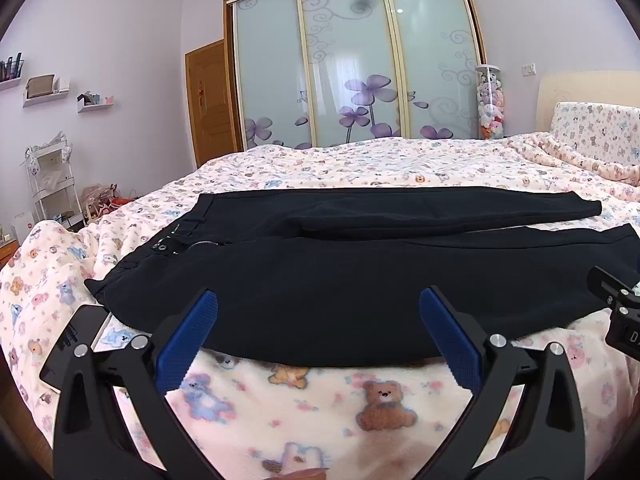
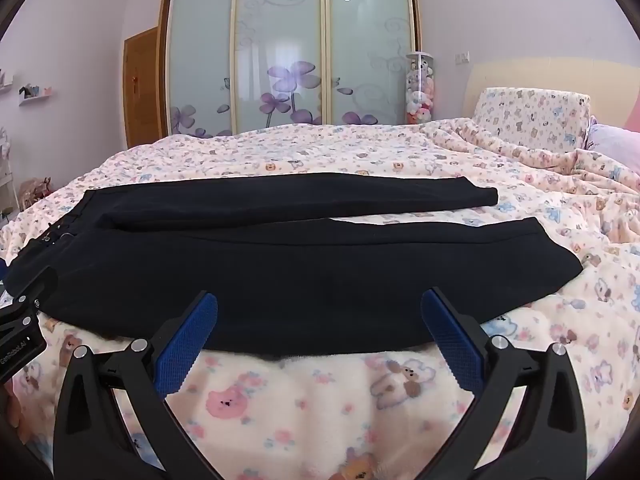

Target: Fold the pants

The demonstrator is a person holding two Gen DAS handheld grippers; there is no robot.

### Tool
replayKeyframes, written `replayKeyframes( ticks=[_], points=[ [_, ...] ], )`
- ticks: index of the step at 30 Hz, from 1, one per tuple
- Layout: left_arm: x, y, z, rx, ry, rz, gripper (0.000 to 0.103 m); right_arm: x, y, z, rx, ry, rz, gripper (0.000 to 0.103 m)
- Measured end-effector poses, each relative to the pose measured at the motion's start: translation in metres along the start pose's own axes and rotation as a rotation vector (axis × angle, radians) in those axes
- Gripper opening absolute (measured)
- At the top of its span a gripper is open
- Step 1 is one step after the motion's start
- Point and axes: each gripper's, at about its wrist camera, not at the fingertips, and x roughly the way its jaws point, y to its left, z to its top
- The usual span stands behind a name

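Bedroom walls are pale lilac, and a wardrobe [image 1: 352, 64] with frosted sliding doors printed with purple flowers fills the far side. Beside it on the left is a wooden door [image 1: 210, 100]; on the right stands a clear tube of soft toys [image 1: 491, 102]. Small shelves [image 1: 40, 90] hang on the left wall, with a white rack [image 1: 50, 180] below them.

Most of both views is taken by the bed [image 2: 320, 400], covered in a fleecy blanket printed with bears. Black pants [image 1: 360, 272] lie flat across it, waistband to the left, legs running to the right. The far leg is narrower and ends short of the near one, with a strip of blanket showing between their ends.

Left gripper [image 1: 318, 332] hovers at the near edge of the pants toward the waist end, its blue-padded fingers [image 1: 188, 348] spread wide and touching nothing. Right gripper [image 2: 319, 332] hovers at the same near edge further right, its fingers [image 2: 452, 344] likewise wide apart and empty. Each gripper shows at the edge of the other's view
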Motion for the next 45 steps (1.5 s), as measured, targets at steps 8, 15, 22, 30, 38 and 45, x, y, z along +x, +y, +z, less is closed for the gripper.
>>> replayKeyframes(
  ticks=[8, 15, 22, 30, 38, 45],
  points=[
    [0.0000, 0.0001, -0.0001, 0.001, 0.001, -0.002, 0.101, 0.0008, 0.0000, -0.0003, 0.001, 0.004, 0.000, 0.102],
    [0.0000, -0.0002, -0.0002, 0.002, 0.002, -0.002, 0.101, 0.0008, 0.0006, -0.0001, 0.002, 0.009, 0.000, 0.102],
    [0.0002, -0.0002, -0.0001, 0.002, 0.003, -0.002, 0.101, 0.0008, 0.0012, -0.0002, 0.003, 0.010, 0.001, 0.102],
    [0.0003, -0.0002, -0.0001, 0.002, 0.004, -0.002, 0.101, 0.0009, 0.0017, -0.0004, 0.004, 0.012, 0.001, 0.102],
    [0.0005, -0.0002, -0.0001, 0.002, 0.005, -0.003, 0.101, 0.0011, 0.0014, -0.0005, 0.004, 0.013, 0.001, 0.102],
    [0.0005, -0.0002, -0.0001, 0.002, 0.005, -0.003, 0.101, 0.0016, 0.0008, -0.0005, 0.005, 0.014, 0.001, 0.102]
  ],
)
